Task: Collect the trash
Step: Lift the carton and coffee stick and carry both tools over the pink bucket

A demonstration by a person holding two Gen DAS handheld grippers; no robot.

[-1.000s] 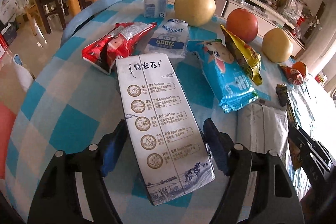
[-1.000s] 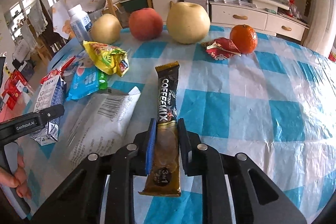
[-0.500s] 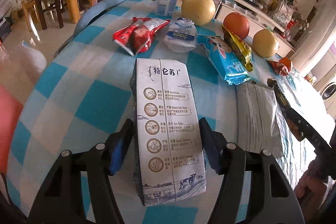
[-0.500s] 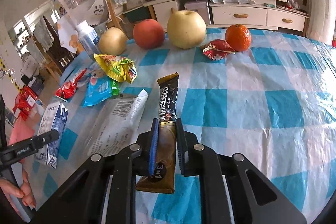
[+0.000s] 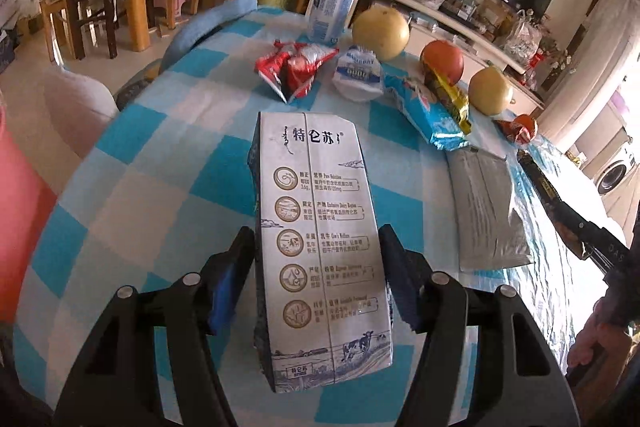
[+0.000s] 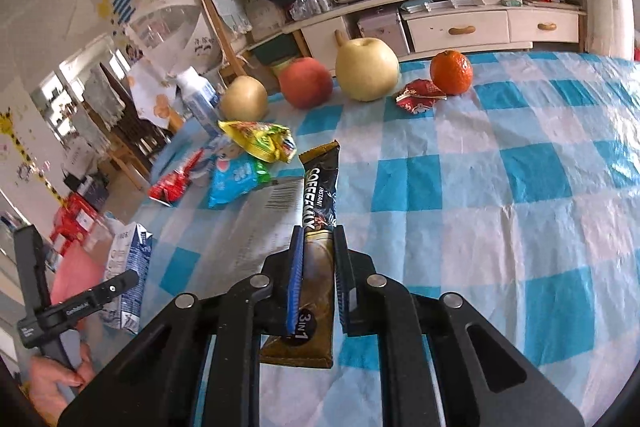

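While we hold a gripper in each hand over the checked table (image 6: 520,163), both carry trash. Our left gripper (image 5: 316,267) has its jaws partway apart and clamped on the sides of a flattened milk carton (image 5: 320,235), which is lifted clear of the cloth and tilts away from the camera; those jaws have just been closing, with the carton between them. Our right gripper (image 6: 318,279) has its jaws nearly together, pinching a coffee sachet (image 6: 318,211) by its lower half, so that its top sticks up and forward above the cloth.

We place the rest by the big pear (image 6: 366,69) at the table's far edge. A peach (image 6: 305,82) sits just left of the pear and a smaller pear (image 6: 244,99) further left, with a white bottle (image 6: 198,99) beyond that. An orange (image 6: 451,73) stands right of the big pear, and a crumpled red wrapper (image 6: 418,95) lies between them, slightly nearer us. Nearer us and left of the pear lie a yellow bag (image 6: 260,139), a blue bag (image 6: 236,181) and a red bag (image 6: 174,181). A grey mailer (image 6: 264,227) lies flat, nearer still, partly behind the sachet. In the right view the carton appears far left of the pear, at the table's edge, beside a pink bin (image 6: 74,275).
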